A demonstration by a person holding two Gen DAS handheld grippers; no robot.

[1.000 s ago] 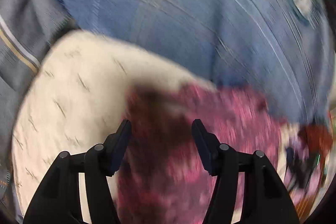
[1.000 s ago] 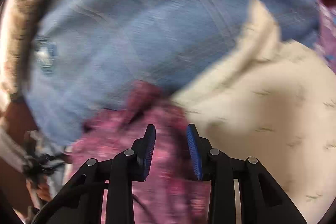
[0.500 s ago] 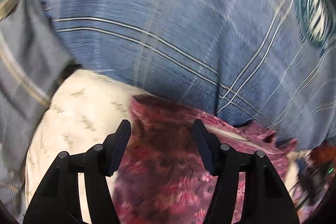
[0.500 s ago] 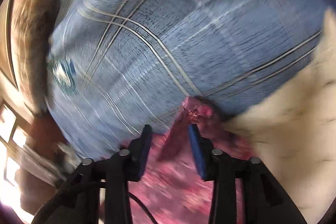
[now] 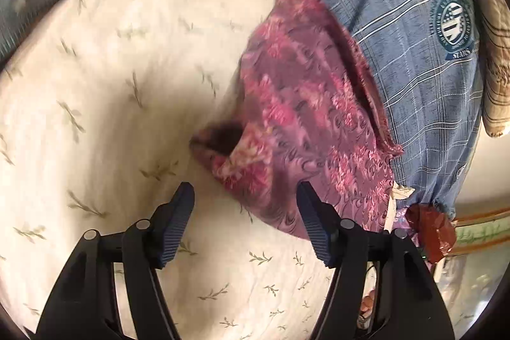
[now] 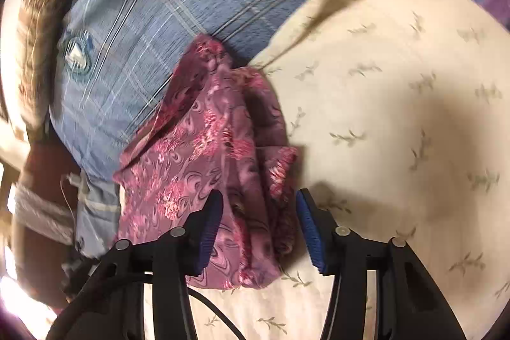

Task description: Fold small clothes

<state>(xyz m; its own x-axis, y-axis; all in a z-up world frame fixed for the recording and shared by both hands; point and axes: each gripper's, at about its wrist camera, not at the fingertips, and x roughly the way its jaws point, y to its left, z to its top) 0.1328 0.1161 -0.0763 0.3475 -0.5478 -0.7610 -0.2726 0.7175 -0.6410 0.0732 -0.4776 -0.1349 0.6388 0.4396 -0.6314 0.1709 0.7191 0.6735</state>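
Note:
A small magenta patterned garment [image 5: 306,123] lies bunched on a cream quilt with leaf sprigs [image 5: 111,85]; it also shows in the right wrist view [image 6: 216,168], folded in loose layers. My left gripper [image 5: 245,222] is open and empty, just short of the garment's near edge. My right gripper [image 6: 255,228] is open, its jaws straddling the garment's near fold without gripping it.
A blue plaid shirt with a round badge [image 5: 424,59] lies beyond the garment and also shows in the right wrist view [image 6: 153,21]. A tan checked cloth [image 5: 497,59] lies at the far right. The cream quilt [image 6: 398,117] spreads to the right.
Both grippers have pulled back from over the blue shirt and the garment now lies down on the cream quilt. The right gripper's jaws have opened wider.

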